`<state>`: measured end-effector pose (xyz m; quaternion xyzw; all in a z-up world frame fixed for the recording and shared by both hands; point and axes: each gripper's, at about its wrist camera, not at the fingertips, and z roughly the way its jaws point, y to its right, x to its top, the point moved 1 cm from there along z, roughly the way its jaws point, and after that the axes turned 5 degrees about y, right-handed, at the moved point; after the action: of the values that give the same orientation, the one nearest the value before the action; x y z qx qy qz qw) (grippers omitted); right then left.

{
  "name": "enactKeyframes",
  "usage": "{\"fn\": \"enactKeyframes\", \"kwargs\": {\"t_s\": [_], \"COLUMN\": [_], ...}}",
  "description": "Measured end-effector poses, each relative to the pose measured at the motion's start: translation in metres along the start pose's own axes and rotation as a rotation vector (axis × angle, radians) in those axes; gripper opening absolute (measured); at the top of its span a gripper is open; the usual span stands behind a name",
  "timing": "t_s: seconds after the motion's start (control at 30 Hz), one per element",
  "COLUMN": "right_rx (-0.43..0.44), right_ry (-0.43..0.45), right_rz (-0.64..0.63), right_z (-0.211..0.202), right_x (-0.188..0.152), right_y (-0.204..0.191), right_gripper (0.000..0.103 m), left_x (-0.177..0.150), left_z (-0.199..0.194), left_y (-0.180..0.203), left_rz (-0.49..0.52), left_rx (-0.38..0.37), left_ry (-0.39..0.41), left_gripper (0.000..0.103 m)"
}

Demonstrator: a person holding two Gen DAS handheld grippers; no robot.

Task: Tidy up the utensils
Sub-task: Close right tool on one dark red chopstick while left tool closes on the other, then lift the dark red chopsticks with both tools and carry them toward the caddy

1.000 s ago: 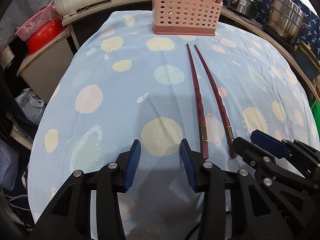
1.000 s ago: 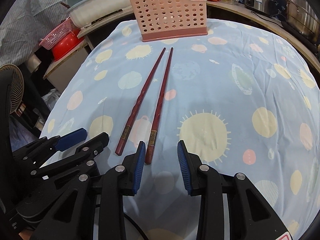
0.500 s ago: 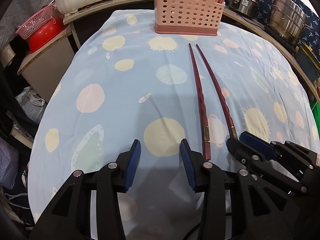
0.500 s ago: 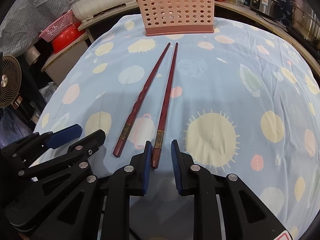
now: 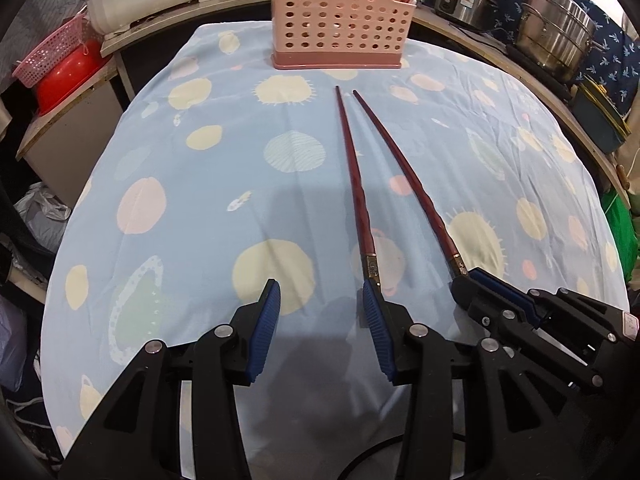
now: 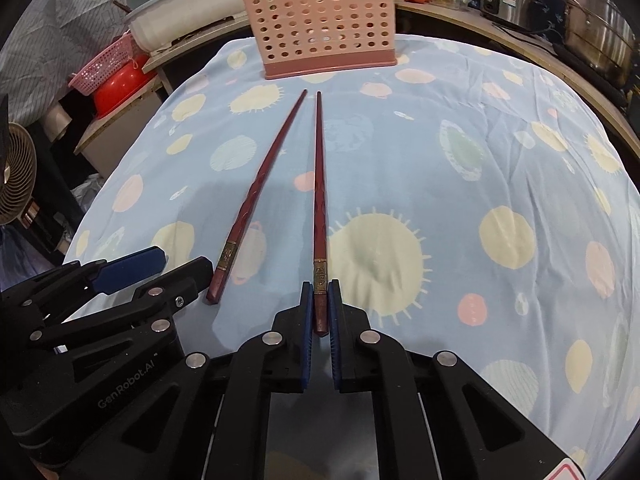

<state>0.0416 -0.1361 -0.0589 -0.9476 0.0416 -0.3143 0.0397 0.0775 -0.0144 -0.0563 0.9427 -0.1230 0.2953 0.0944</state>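
Dark red wood, with a brass-coloured band near each thick end: those are your two chopsticks, lying side by side on the tablecloth (image 6: 460, 208), tips pointing toward the pink perforated utensil holder (image 6: 320, 28) at the far edge. Their tips almost meet just short of the holder, and the thick ends spread apart toward you.

Your right gripper (image 6: 319, 312) has its blue pads pressed narrow against the thick end of the right chopstick (image 6: 319, 200), just behind the brass band. From the left wrist view the same chopstick (image 5: 404, 168) runs into the closed tip of that gripper (image 5: 466, 280). Whether its end is off the cloth cannot be told.

Beside it, the left chopstick (image 6: 260, 184) lies free on the cloth. Your left gripper (image 5: 320, 320) has its fingers spread wide, holding nothing; the thick end of this chopstick (image 5: 358, 188) disappears behind the tip of the gripper's right-hand pad, outside the gap. From the right wrist view the left gripper (image 6: 168, 264) sits just to the left of that chopstick's end, apart from it.

Farther out, a red basin (image 5: 60, 80) under a pink basket (image 5: 44, 52) stands to the left of the table, and steel pots (image 5: 556, 36) sit on the counter to the right.
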Motion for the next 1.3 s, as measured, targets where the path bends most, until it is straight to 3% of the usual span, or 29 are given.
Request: {"fn": "enactKeyframes", "kwargs": {"t_s": [0.5,0.57,0.73,0.8,1.3], "right_rx": [-0.020,-0.019,-0.017,-0.018,-0.005], "right_ry": [0.017,0.015,0.012,0.012,0.048], "right_rz": [0.085,0.085,0.088,0.087,0.085], "right_z": [-0.011,-0.011,-0.010,-0.010,-0.025], "right_x": [-0.004,-0.005,-0.007,-0.007,-0.004], "right_y": [0.033,0.033,0.033,0.033,0.028], "right_gripper": [0.007,0.007,0.007,0.007,0.007], "left_x": [0.004,0.002,0.001,0.001,0.003], "left_z": [0.008,0.009,0.010,0.009,-0.012], "left_y": [0.025,0.027,0.027,0.026,0.027], "left_rz": [0.031,0.044,0.054,0.056,0.054], "left_rx": [-0.042,-0.032,-0.027,-0.029,-0.038], "left_ry": [-0.005,-0.002,-0.001,-0.002,0.025], "left_gripper": [0.046,0.042,0.014,0.008,0.007]}}
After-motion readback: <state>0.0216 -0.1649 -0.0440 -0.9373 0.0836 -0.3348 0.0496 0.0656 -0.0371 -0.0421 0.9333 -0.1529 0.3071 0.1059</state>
